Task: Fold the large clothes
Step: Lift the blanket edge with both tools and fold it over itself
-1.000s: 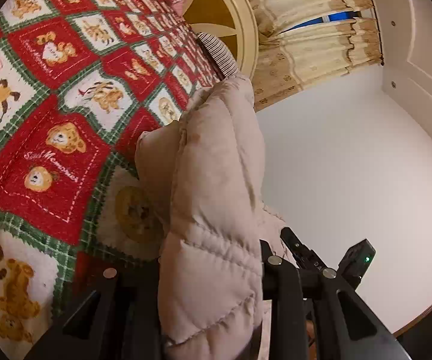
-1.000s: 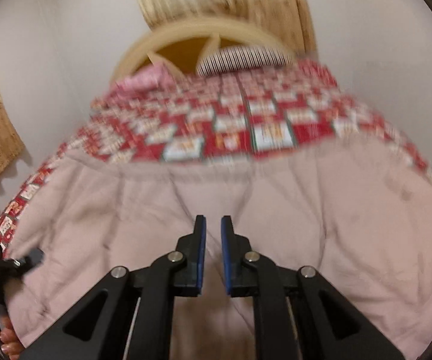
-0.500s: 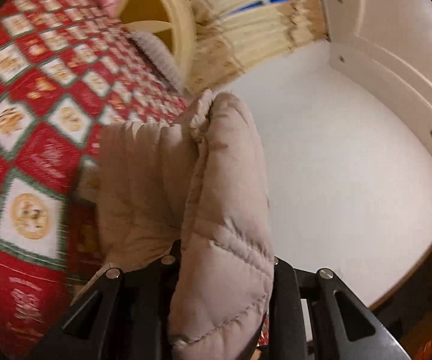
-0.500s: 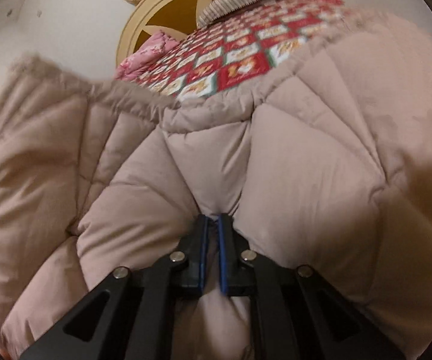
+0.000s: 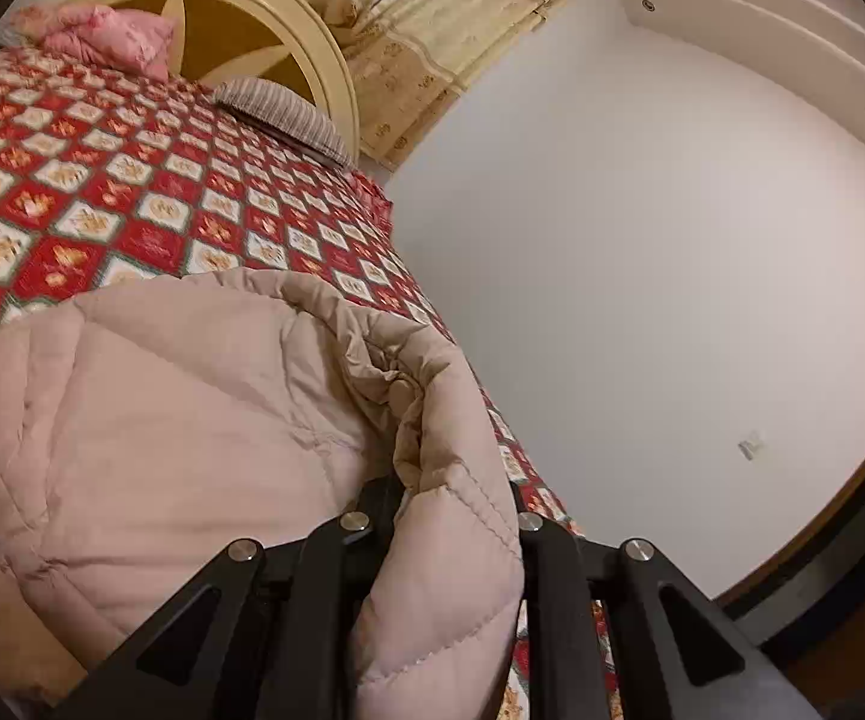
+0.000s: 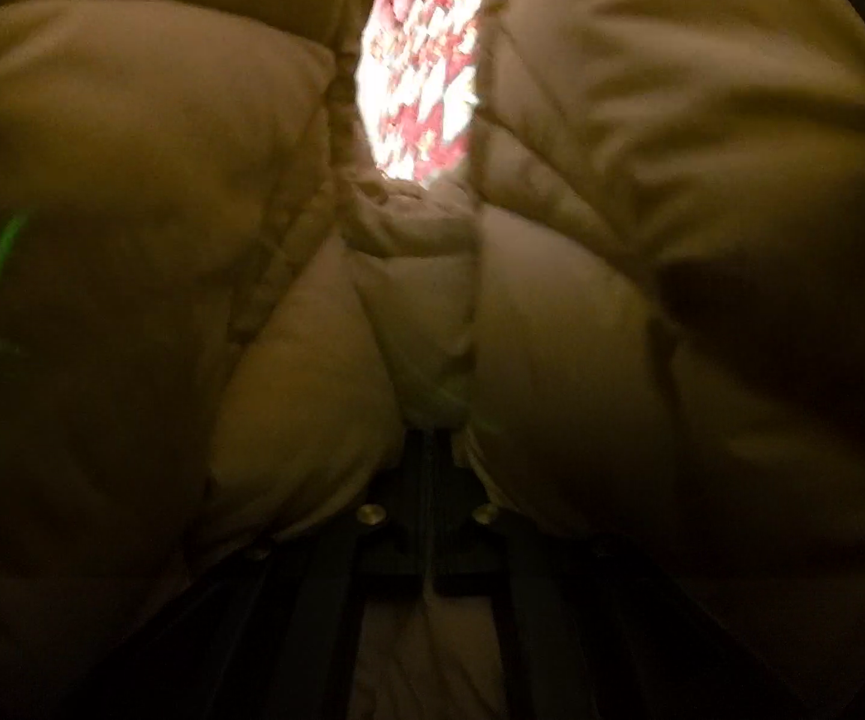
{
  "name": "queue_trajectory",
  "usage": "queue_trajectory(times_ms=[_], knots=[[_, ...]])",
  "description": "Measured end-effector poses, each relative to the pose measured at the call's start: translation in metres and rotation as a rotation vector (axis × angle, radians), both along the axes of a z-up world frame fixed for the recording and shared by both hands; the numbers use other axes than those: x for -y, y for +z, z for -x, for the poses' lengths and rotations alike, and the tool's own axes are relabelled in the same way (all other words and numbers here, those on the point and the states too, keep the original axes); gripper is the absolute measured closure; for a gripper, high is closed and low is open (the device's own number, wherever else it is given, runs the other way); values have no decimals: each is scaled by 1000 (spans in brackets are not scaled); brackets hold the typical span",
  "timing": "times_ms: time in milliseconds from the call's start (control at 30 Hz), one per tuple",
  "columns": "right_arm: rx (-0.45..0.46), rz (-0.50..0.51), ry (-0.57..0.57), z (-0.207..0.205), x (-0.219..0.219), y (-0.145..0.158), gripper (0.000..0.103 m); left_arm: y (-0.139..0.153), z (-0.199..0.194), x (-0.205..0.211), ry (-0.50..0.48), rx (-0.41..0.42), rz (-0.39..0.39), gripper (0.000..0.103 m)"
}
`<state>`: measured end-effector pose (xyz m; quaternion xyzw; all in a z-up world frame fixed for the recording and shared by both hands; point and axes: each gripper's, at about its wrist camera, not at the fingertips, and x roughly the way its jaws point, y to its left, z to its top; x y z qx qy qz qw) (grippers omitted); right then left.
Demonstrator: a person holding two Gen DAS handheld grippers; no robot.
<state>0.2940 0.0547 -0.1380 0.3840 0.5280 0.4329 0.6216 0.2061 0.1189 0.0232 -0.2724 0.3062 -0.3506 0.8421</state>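
Left wrist view shows the left tool (image 5: pixel 456 510) closing its jaws on a thick fold of the pale pink quilted puffer coat (image 5: pixel 180 396), lifted above the red teddy-bear patchwork bedspread (image 5: pixel 132 210), while the right tool (image 6: pixel 429 480) sits clenched deep in the padding, apparently gathering a second layer to fold over.

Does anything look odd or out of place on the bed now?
Nothing damaged or spilled. The coat lies bunched on the quilt, one edge pinched in the left gripper, whose jaws are closing. The right view is dark, buried in coat folds.
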Motion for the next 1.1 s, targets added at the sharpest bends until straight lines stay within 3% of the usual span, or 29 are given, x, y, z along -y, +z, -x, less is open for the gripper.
queue_trajectory(times_ms=[167, 233, 300, 333, 400, 467, 533, 667, 767, 900, 967, 1000, 1100], knots=[[-10, 102, -22, 22, 56, 9, 95, -4, 11, 20, -19, 36, -37, 88], [-5, 94, -71, 30, 83, 16, 80, -11, 11, 23, -4, 26, -50, 88], [18, 102, -140, 39, 116, 27, 72, -17, 13, 24, -2, 13, -46, 88], [31, 104, -165, 42, 127, 33, 56, -18, 14, 24, 1, 14, -45, 88], [61, 92, -221, 47, 148, 48, 40, -19, 21, 23, 9, 36, -42, 88], [80, 107, -244, 44, 157, 60, 35, -18, 29, 23, 27, 62, -63, 88], [88, 80, -292, 41, 166, 67, 17, -20, 35, 24, 33, 73, -90, 88], [111, 17, -376, 42, 178, 79, 0, -30, 40, 33, 24, 83, -139, 88], [111, 22, -305, 25, 154, 88, 0, -34, 44, 53, -1, 111, -216, 88], [163, 216, -133, -3, 111, 92, 1, -39, 57, 64, -16, 156, -320, 88], [210, 331, -70, -14, 88, 86, 35, -38, 66, 56, 3, 167, -371, 86], [225, 399, -56, -23, 78, 80, 63, -37, 70, 50, -6, 150, -403, 84], [215, 374, -19, -34, 74, 62, 68, -33, 82, 28, -57, 116, -437, 81]])
